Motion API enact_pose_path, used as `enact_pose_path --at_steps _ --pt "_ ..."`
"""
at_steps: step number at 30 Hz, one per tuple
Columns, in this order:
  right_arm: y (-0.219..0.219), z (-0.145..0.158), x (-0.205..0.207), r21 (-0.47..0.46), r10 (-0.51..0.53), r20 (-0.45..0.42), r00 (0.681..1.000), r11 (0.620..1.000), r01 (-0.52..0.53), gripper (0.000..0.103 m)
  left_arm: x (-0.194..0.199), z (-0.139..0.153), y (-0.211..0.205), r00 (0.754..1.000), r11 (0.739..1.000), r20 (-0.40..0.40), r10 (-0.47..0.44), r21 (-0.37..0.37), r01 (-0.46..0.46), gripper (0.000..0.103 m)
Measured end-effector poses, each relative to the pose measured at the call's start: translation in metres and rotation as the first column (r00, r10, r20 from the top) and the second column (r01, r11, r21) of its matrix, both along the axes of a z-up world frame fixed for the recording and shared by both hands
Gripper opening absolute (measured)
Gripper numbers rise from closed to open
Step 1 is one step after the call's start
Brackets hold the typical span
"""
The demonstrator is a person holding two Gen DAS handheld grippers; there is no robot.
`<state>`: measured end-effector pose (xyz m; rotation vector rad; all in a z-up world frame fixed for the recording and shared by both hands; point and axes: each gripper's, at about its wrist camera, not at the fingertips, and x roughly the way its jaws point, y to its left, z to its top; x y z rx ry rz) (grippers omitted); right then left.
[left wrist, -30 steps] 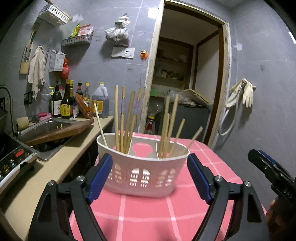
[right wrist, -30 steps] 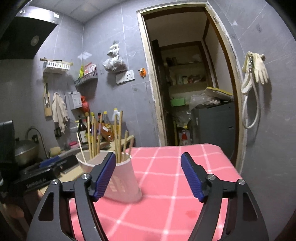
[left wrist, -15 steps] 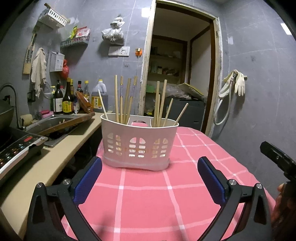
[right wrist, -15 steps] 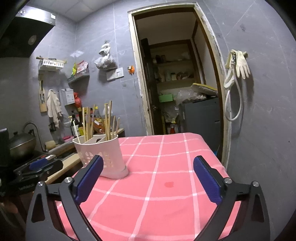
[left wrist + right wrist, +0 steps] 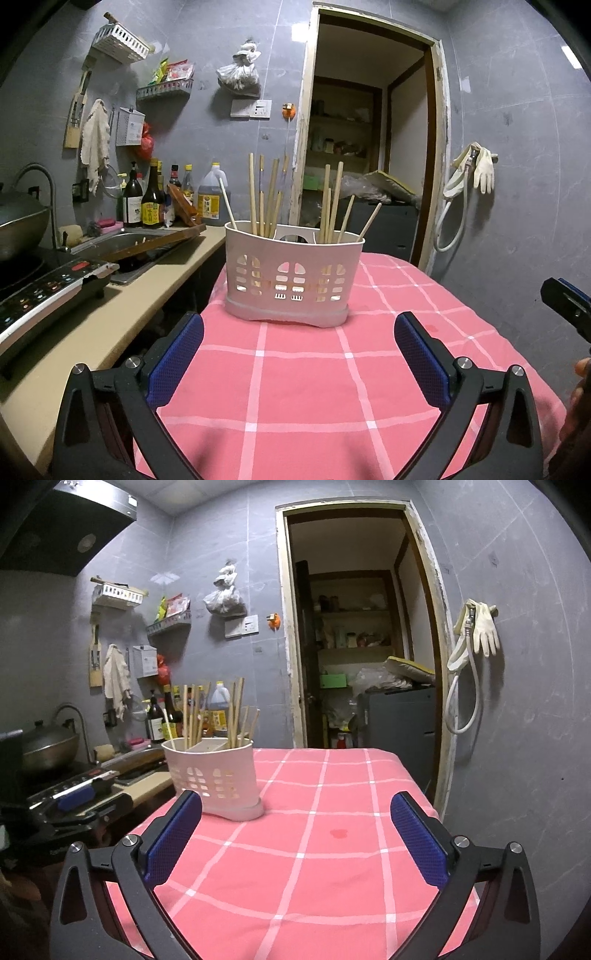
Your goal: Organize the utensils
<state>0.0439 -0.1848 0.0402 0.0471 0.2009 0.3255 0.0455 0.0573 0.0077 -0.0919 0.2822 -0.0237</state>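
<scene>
A white slotted utensil holder (image 5: 291, 280) stands upright on the pink checked tablecloth (image 5: 295, 387), with several wooden chopsticks (image 5: 255, 199) sticking up out of its two outer compartments. My left gripper (image 5: 298, 360) hangs open a short way in front of it, nothing between its blue pads. In the right wrist view the holder (image 5: 218, 779) sits to the left of my right gripper (image 5: 295, 840), which is open and empty over the cloth. The right gripper's tip (image 5: 565, 306) shows at the left wrist view's right edge.
A beige counter (image 5: 92, 332) runs along the table's left with a sink (image 5: 140, 243), a wooden board across it, an induction cooker (image 5: 40, 291), a wok and sauce bottles (image 5: 147, 203). A doorway (image 5: 365, 147) opens behind. Gloves and a hose (image 5: 472, 177) hang on the right wall.
Both grippers have spread their jaws wider and drawn back from the holder, which now looks smaller and farther off. The holder has stayed where it stood.
</scene>
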Motion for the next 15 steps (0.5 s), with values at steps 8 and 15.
enact_pose_path --at_steps 8,15 --pt "-0.001 -0.003 -0.006 0.002 -0.01 -0.017 1.0 1.0 0.01 0.103 -0.013 0.004 -0.003 1.0 1.0 0.02 -0.004 0.014 0.003 0.101" --pt "-0.008 -0.009 -0.004 0.022 -0.029 -0.041 0.999 0.999 0.03 0.103 -0.015 0.003 -0.005 1.0 1.0 0.024 0.008 0.019 -0.008 0.101"
